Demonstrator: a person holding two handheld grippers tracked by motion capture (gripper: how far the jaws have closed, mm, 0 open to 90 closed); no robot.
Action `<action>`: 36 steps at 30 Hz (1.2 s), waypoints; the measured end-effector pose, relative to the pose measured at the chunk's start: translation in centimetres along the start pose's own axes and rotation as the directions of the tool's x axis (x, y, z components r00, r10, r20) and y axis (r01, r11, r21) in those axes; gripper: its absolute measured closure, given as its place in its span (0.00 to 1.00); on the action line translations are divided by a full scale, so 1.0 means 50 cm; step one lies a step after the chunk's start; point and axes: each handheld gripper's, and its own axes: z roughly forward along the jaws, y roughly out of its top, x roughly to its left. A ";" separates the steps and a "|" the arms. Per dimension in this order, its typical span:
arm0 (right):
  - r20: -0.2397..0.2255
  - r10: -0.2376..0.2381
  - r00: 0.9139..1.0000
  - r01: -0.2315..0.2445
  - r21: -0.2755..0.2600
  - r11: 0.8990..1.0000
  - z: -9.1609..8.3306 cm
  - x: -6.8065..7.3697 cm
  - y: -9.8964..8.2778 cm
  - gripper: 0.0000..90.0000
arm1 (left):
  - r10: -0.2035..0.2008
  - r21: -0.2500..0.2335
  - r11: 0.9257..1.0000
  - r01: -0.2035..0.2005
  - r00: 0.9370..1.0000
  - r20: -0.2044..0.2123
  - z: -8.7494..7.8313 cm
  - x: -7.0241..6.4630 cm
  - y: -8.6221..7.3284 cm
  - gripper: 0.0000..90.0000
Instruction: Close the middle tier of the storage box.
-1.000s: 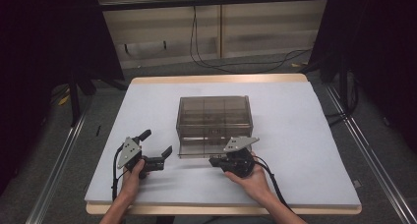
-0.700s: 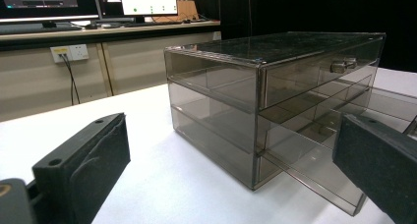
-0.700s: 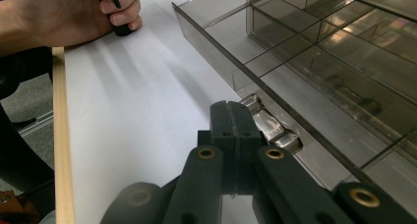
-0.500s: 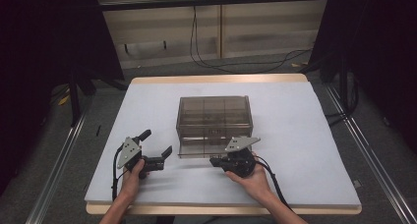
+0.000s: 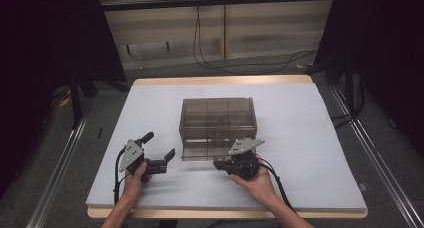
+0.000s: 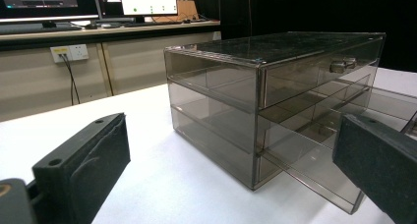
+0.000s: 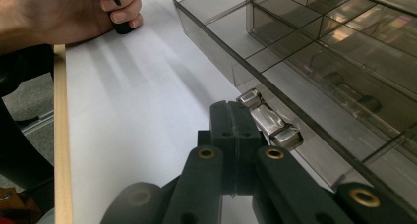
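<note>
The smoked-plastic drawer chest (image 5: 218, 125) stands in the middle of the white table cover (image 5: 310, 153), a see-through box with stacked drawers, and no brand, label or writing can be read anywhere on it. Its long axis runs across the table, left to right in the high view, and its drawer fronts face the person's edge. At the left of the high view, the left gripper (image 5: 161, 150) rests on the cover in the left hand (image 5: 134, 180), well apart from the chest, its jaws standing wide with nothing between them; in the left gripper view the black pads (image 6: 98, 160) frame the chest's corner, and the right-hand pad is cut off by the picture's edge. The bottom drawer (image 6: 319, 170) juts out a little from the chest's front toward the person. Farther right, the right gripper (image 5: 220, 163) sits at that drawer's front in the right hand (image 5: 255, 180); in the right gripper view its jaws are pressed together, and the drawer's metal handle (image 7: 269, 120) lies just beside their tips. Whether the tips touch the handle cannot be told. The contents of the compartments are hard to make out through the tinted walls.
</note>
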 end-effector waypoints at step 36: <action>0.049 0.036 0.998 -0.035 -0.016 0.999 0.005 -0.009 -0.002 1.00 | -0.001 0.000 1.000 0.001 1.000 0.001 0.000 0.000 0.000 0.01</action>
